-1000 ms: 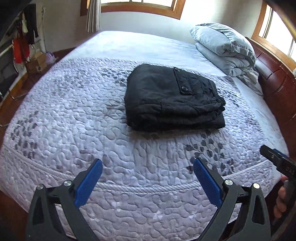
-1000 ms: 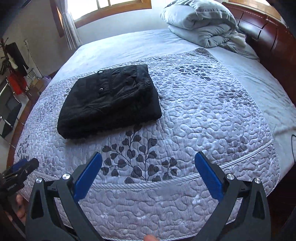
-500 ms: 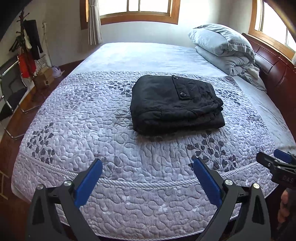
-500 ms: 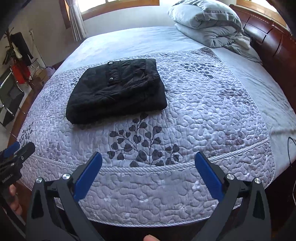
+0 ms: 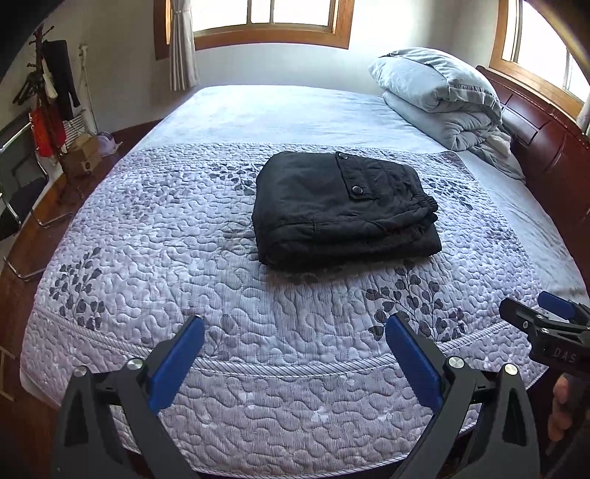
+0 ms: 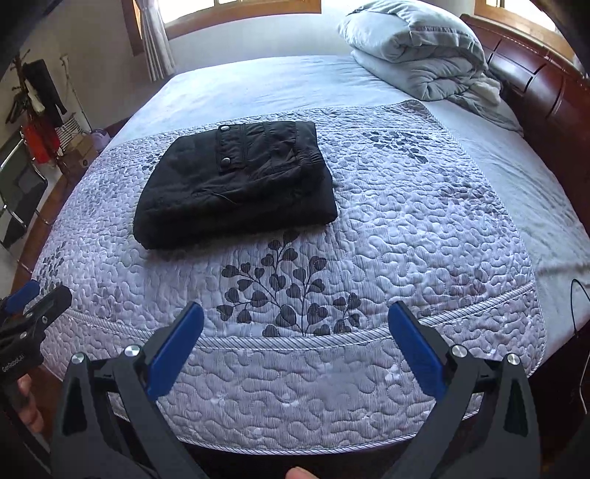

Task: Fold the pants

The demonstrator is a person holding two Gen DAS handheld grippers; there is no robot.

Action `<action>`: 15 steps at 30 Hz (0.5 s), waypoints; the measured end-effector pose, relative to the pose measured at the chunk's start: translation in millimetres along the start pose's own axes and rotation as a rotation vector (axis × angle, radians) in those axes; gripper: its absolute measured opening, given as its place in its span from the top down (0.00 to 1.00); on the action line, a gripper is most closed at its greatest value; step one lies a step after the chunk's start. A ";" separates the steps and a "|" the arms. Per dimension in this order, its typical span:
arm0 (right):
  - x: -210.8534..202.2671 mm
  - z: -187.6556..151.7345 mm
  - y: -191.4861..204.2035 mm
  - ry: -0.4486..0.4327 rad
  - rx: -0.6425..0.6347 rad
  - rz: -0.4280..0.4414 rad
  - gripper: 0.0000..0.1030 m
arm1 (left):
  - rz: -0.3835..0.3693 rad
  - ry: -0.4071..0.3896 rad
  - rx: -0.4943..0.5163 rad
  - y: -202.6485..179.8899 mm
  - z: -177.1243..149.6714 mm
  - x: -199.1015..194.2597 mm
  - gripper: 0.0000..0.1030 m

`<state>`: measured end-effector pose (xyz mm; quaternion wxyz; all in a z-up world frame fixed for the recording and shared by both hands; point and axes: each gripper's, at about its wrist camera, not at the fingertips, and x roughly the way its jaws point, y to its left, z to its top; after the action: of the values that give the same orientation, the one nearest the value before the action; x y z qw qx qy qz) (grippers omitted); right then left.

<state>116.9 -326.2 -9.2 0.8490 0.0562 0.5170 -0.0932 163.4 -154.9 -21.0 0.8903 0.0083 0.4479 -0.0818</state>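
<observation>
Pants [image 5: 343, 210] on quilt [image 5: 184, 235], duvet [image 5: 442, 99] behind at right

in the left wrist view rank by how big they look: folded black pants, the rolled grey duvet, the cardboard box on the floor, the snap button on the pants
1. folded black pants
2. rolled grey duvet; it lies farther away, so its true size may be larger
3. cardboard box
4. snap button

1. My view opens on a bed [image 5: 295, 110] under a pale grey quilted coverlet [image 5: 258, 368] printed with dark leaf sprigs.
2. A folded grey duvet [image 5: 438, 95] lies at the head, beside a dark red wooden headboard [image 5: 545, 147].
3. Wood-framed windows [image 5: 273, 22] admit bright daylight; a curtain [image 5: 180, 44] hangs at the left one.
4. White walls, wooden floor [image 5: 22, 265].
5. Left: coat rack [image 5: 51, 84], metal chair [image 5: 18, 191], cardboard box [image 5: 83, 156].
</observation>
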 end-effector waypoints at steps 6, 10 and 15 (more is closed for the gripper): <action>1.8 -0.7 0.1 0.001 -0.004 -0.005 0.03 | 0.006 0.003 0.004 -0.9 -0.7 1.3 0.04; 1.7 -0.5 -1.2 0.000 0.000 -0.008 0.03 | 0.005 0.007 0.008 -1.6 -0.8 2.5 0.04; 1.7 -0.6 -2.3 -0.001 0.004 -0.010 0.03 | 0.002 0.011 0.018 -3.5 -0.8 4.4 0.04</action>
<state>116.6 -328.5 -11.0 0.8486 0.0554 0.5168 -0.0987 164.8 -158.9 -24.7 0.8879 0.0172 0.4518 -0.0852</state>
